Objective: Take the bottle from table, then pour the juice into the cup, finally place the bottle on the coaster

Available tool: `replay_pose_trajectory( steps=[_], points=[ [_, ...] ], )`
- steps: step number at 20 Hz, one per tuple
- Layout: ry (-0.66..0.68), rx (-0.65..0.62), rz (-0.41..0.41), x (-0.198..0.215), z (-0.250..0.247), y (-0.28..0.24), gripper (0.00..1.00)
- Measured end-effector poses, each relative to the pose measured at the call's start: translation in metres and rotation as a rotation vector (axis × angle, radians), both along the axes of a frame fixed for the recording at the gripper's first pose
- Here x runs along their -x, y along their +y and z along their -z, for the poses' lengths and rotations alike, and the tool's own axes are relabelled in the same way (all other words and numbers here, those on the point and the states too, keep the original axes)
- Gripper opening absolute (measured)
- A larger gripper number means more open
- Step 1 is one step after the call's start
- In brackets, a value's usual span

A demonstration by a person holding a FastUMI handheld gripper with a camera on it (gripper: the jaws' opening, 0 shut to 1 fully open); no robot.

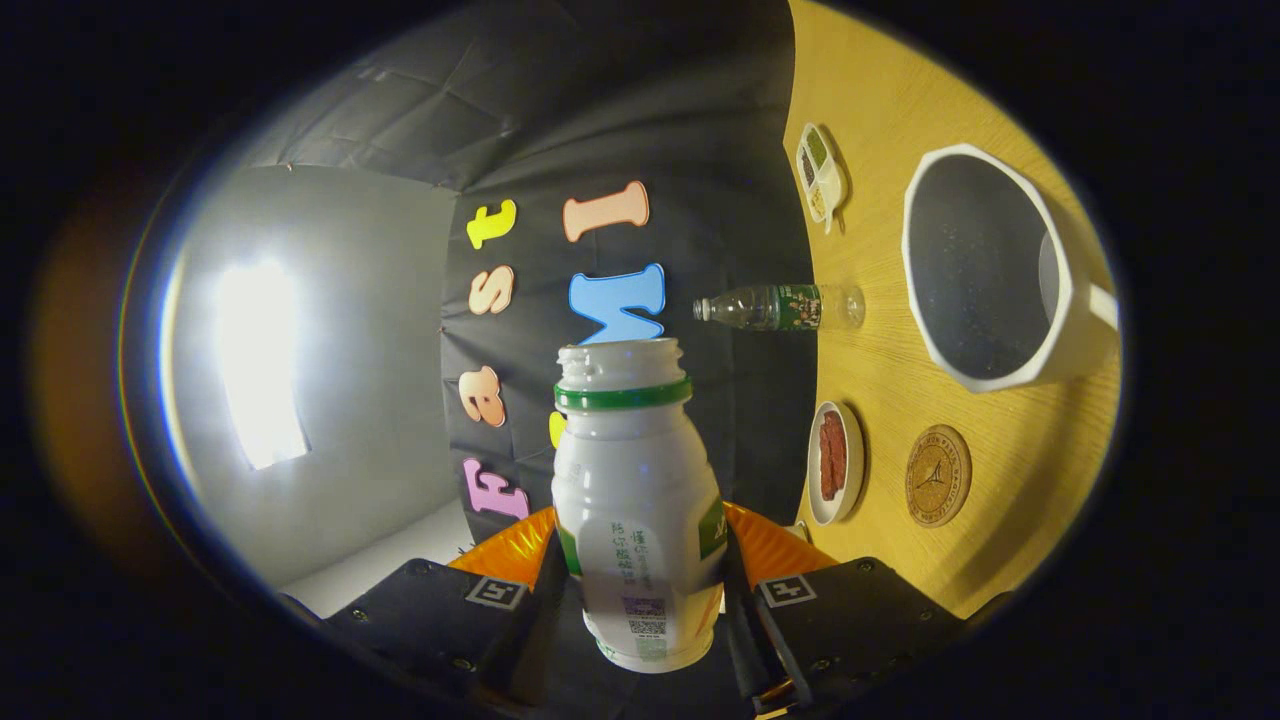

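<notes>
White juice bottle [638,510] with a green neck ring, cap off, mouth open, clamped between the two fingers of the gripper [640,560]; one finger presses on each side of its lower body, so the tool is clenched on the bottle. The whole view is rolled a quarter turn: the wooden table [890,100] stands as a yellow plane on the right, and the bottle's long axis runs parallel to that plane, its mouth pointing toward the black booth wall [600,120] beyond. The bottle is off the table and touches nothing but the fingers.

To the right of the bottle, on the table, lies the round brown coaster [938,475], bare. Just beside it, on the side nearer the bottle, sits a small white dish [835,462] holding something red. Beyond the coaster stands the white angular cup [985,265], its dark inside facing the camera and its handle on the far right. Between cup and wall stands a clear plastic water bottle [785,307] with a green label. Farther on is a small divided white tray [820,172] with green and pale contents. A bright lit panel [258,360] occupies the left of the booth.
</notes>
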State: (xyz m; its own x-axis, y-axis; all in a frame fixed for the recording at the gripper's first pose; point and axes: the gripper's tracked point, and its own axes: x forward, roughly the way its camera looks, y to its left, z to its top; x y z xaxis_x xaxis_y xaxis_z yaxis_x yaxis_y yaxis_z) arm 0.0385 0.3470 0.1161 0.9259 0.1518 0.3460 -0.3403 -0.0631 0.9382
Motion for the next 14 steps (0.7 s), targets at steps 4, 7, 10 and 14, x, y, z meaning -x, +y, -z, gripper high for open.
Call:
replay_pose_trajectory(
  steps=[4,7,10,14],
  points=[
    [0.0,-0.033,0.002,0.002,-0.004,-0.003,0.69],
    [0.001,-0.051,0.001,0.0,-0.007,-0.005,0.69],
    [0.002,-0.065,0.001,-0.002,-0.009,-0.004,0.69],
    [0.003,-0.077,-0.003,-0.001,-0.011,-0.003,0.69]
  ],
)
